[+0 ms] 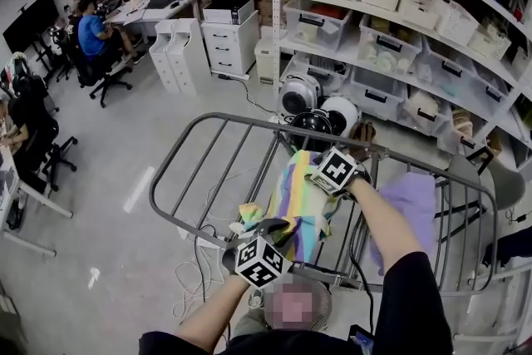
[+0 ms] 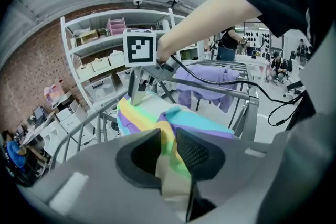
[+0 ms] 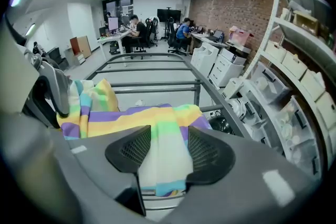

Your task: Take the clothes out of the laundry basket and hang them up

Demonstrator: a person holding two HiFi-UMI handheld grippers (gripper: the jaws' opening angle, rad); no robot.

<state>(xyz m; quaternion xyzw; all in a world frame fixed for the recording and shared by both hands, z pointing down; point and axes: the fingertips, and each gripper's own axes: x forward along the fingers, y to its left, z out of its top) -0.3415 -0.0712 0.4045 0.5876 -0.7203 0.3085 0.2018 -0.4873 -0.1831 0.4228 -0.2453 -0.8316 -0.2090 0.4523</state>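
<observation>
A rainbow-striped cloth [image 1: 295, 204] lies draped over the bars of a grey metal drying rack [image 1: 208, 120]. My left gripper [image 1: 270, 230] is at the cloth's near end. In the left gripper view its jaws [image 2: 168, 152] are shut on a fold of the striped cloth [image 2: 173, 120]. My right gripper [image 1: 317, 179] is at the cloth's far end. The right gripper view shows the striped cloth [image 3: 157, 123] bunched from pad to pad in that gripper [image 3: 168, 152], held. A purple garment [image 1: 411, 204] hangs on the rack to the right.
Round fans [image 1: 320, 108] stand on the floor under the rack's far side, and loose cables [image 1: 199, 262] lie below its left. Shelves of plastic bins [image 1: 399, 21] fill the right wall. White drawer units [image 1: 179, 54] and a seated person [image 1: 91, 37] are far left.
</observation>
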